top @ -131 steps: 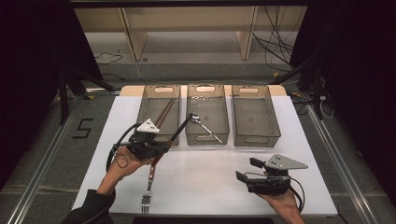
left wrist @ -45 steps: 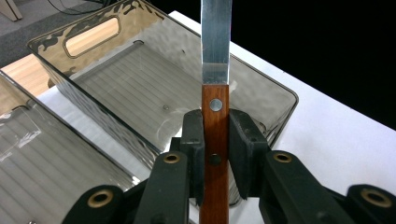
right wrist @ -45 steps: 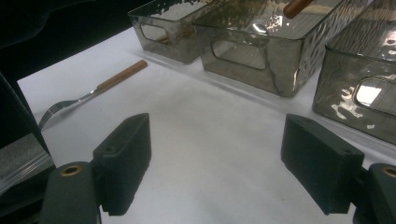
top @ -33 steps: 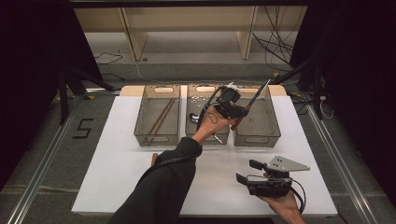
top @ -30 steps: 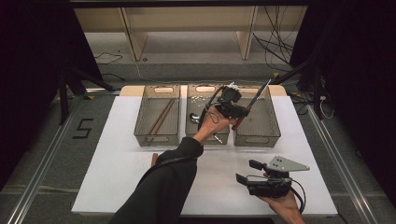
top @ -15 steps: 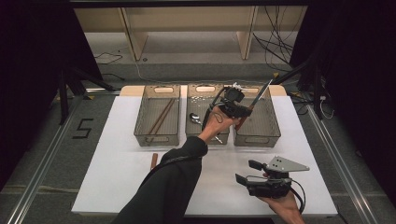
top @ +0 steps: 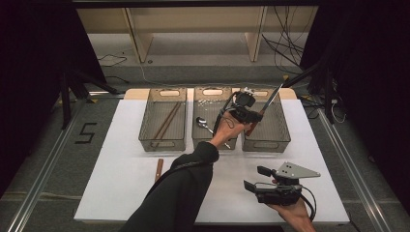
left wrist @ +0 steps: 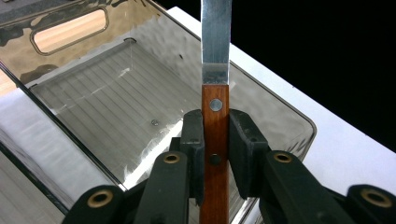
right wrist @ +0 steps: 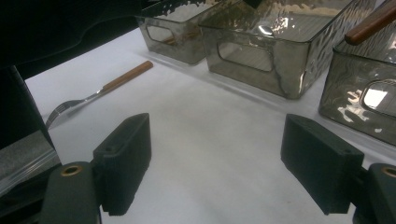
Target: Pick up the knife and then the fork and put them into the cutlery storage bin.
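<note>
Your white table (top: 121, 188) stands on a grey floor (top: 43, 159) with dark room to both sides and a pale wooden shelf frame (top: 193, 29) behind it, cables (top: 285, 48) trailing past its right leg. A "5" (top: 86, 133) is marked on the floor at the left.

Along the far edge of the table sit three smoky clear bins: the left bin (top: 163, 126) with chopsticks (top: 165, 123), the middle bin (top: 209, 104) with a spoon (top: 203, 123), and the right bin (top: 276, 128).

Your left sleeve (top: 179, 193) crosses the table and covers part of a fork (right wrist: 100, 91) lying in front of the left bin.

Your left gripper (top: 247, 115) is clamped on the wooden handle of the knife (left wrist: 215, 93), the blade slanting up over the right bin.

Your right gripper (top: 270, 189) rests at the near right of the table, jaws wide apart, holding nothing, white table between them.
</note>
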The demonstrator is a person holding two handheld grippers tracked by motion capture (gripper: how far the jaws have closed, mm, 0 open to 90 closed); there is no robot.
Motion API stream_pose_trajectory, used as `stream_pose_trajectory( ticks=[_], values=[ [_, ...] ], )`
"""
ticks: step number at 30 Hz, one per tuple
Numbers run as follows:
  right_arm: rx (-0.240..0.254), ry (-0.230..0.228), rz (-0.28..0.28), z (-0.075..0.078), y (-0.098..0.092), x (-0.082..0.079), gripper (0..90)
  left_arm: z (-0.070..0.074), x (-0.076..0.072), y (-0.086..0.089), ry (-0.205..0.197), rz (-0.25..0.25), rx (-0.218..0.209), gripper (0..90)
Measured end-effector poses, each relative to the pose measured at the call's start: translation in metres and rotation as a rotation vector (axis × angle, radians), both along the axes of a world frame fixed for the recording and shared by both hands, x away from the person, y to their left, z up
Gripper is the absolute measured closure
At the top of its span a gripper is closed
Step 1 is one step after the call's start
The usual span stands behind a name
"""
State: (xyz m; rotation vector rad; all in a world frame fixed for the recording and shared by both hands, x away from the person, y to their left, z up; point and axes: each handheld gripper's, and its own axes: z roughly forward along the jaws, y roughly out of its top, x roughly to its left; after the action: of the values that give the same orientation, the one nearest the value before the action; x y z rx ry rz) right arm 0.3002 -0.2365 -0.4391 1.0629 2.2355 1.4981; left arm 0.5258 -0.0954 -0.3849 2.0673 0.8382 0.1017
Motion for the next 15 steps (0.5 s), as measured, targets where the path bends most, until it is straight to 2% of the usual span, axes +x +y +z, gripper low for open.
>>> stream_pose_trajectory(
  ticks=[3,5,15],
  values=[
    [0.001,-0.001,0.000,0.000,0.000,0.000,25.3,-0.002,0.000,-0.002,0.005,0.002,0.007,76.2],
    [-0.001,0.000,0.002,0.000,0.001,0.000,25.3,-0.003,0.000,-0.003,0.012,0.008,-0.005,76.2],
    [-0.001,-0.001,0.006,0.000,0.001,-0.001,25.3,-0.012,0.000,-0.007,0.036,0.021,0.011,76.1]
  ],
)
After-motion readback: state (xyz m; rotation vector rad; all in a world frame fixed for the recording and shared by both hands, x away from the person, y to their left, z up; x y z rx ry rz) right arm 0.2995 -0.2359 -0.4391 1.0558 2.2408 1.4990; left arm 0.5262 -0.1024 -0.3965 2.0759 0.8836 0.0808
